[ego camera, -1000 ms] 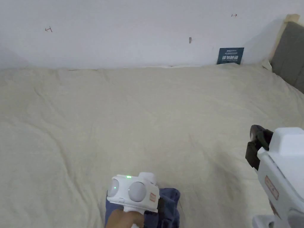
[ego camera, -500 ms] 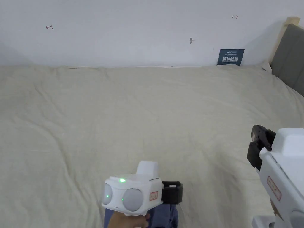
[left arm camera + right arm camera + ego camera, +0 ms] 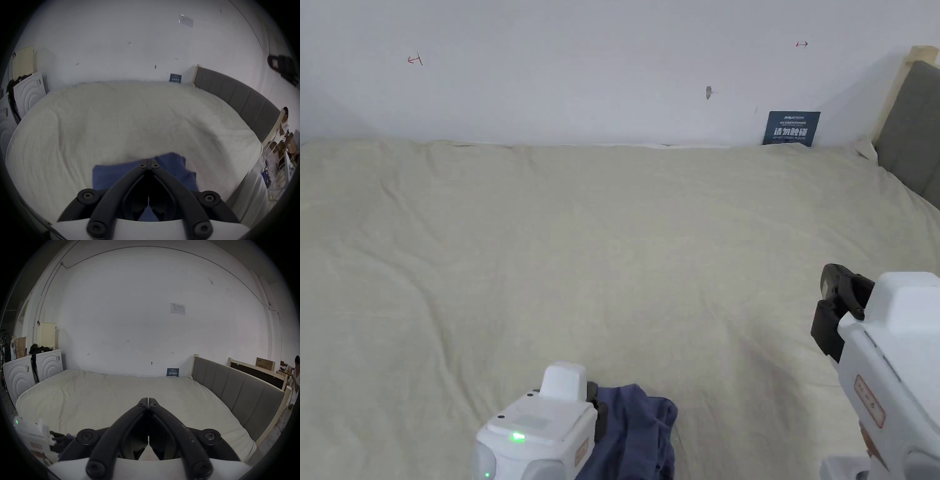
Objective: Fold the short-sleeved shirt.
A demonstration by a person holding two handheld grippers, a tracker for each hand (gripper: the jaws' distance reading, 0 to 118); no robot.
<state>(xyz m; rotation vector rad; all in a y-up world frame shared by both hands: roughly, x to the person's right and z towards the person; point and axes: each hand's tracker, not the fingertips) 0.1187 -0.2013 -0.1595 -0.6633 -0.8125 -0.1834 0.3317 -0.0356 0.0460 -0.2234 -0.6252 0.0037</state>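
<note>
Blue cloth: the short-sleeved shirt (image 3: pixel 637 428) lies bunched at the near edge of the bed (image 3: pixel 612 250), at 6 o'clock in my head view.
Handling: I judge it light, soft and limp; it will sag and slide on itself, with nothing stiff to push against.
Where to take hold: I would pinch a hem corner or a shoulder seam, one per tool, then lift and spread it flat.
Left tongs: left tongs (image 3: pixel 148 161) have jaws meeting at the tips, hovering over the shirt (image 3: pixel 172 165); I cannot tell whether any cloth is caught between them.
Right tongs: right tongs (image 3: pixel 148 400) have jaws pressed together on nothing, held above bare bedding at 4 o'clock in my head view, well apart from the shirt.
Left gripper view adds: a flatter blue panel at 9 o'clock of the tips and a rumpled part at 3 o'clock, which my head view crops.
Right gripper view adds: the grey headboard (image 3: pixel 240 395) along its whole run, a person (image 3: pixel 294 378) beyond it, and white appliances (image 3: pixel 32 369) at 9 o'clock.
</note>
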